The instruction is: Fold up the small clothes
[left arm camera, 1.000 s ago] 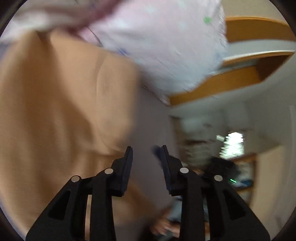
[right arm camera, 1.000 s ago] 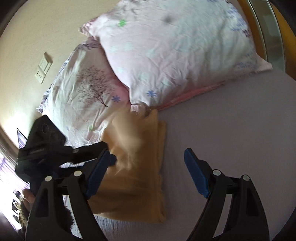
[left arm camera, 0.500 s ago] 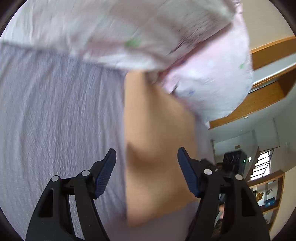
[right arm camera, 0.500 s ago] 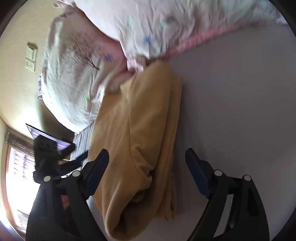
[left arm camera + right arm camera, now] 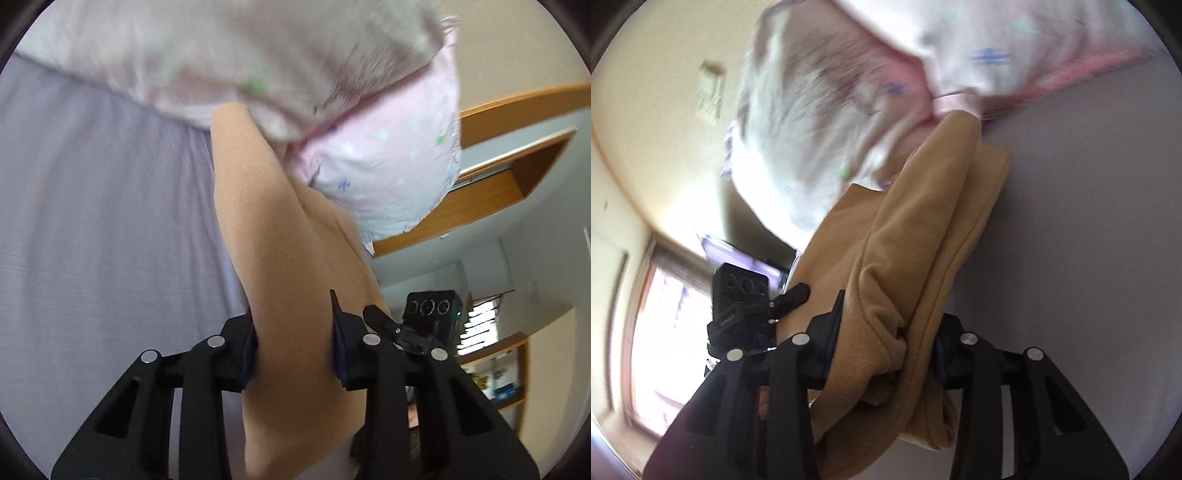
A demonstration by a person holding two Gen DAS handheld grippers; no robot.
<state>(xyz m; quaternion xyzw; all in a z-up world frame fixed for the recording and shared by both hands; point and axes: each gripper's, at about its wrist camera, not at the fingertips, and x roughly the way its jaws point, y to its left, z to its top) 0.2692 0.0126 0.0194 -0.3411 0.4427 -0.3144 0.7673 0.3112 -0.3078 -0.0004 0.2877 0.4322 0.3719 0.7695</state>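
Tan garment [image 5: 280, 258]: long axis runs from both grippers toward the pillows [image 5: 380, 166] at the bed's [image 5: 92, 221] head.
Left hand-held gripper [image 5: 293, 343]: clamped on it.
Right hand-held gripper [image 5: 886, 339]: clamped on it, equally near.

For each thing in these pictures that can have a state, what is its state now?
Left hand-held gripper: shut on tan garment.
Right hand-held gripper: shut on tan garment.
Tan garment: folded lengthwise, bunched, far end touching the pillows.
Pillows: stacked on the bed sheet.

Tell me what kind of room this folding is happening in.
Most likely a bedroom. The tan garment lies on a lavender bedsheet beside floral pillows, with a wall switch plate and a window behind.
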